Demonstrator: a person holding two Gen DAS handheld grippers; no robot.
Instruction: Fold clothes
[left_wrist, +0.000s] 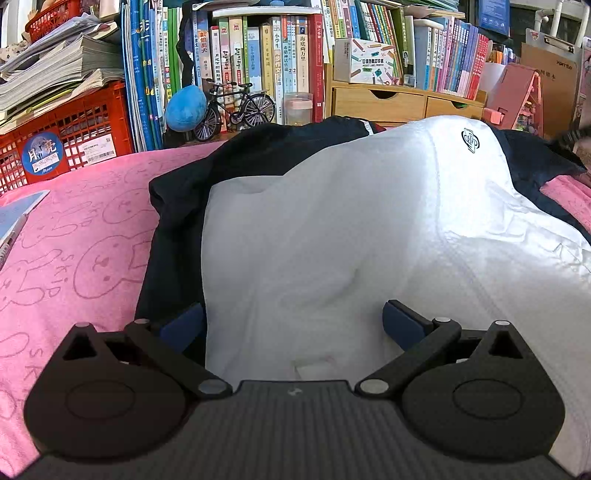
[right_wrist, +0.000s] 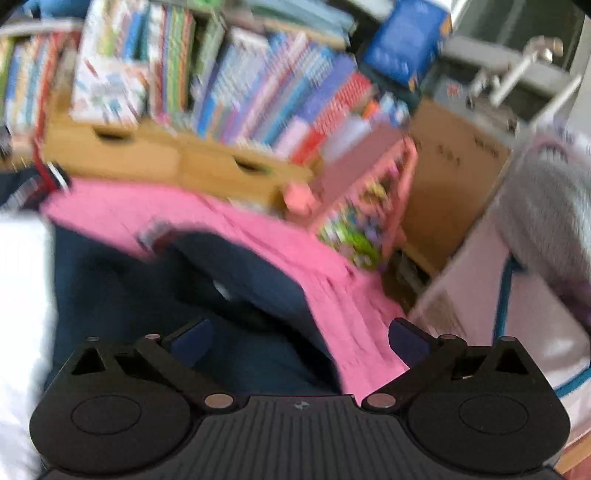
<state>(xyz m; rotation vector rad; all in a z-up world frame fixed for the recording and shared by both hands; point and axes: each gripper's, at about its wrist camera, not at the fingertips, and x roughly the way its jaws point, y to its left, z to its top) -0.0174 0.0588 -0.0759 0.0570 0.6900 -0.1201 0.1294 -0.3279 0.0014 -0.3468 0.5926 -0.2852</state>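
A pink towel (left_wrist: 74, 236) printed with cartoon outlines covers your work surface, and the white-and-navy jacket (left_wrist: 332, 229) lies across its middle, with packed bookshelves (left_wrist: 258, 55), a red crate (left_wrist: 74, 133) and wooden drawers (left_wrist: 402, 101) behind it. Your left gripper (left_wrist: 293, 325) is spread wide over the jacket's near white edge, holding nothing. Your right gripper (right_wrist: 301, 341), also wide and empty, hangs over the jacket's navy part; that view is motion-blurred, and the jacket's near hem is hidden by the gripper body.

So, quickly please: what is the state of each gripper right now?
Left gripper: open, fingers apart over the white garment, holding nothing.
Right gripper: open, holding nothing.
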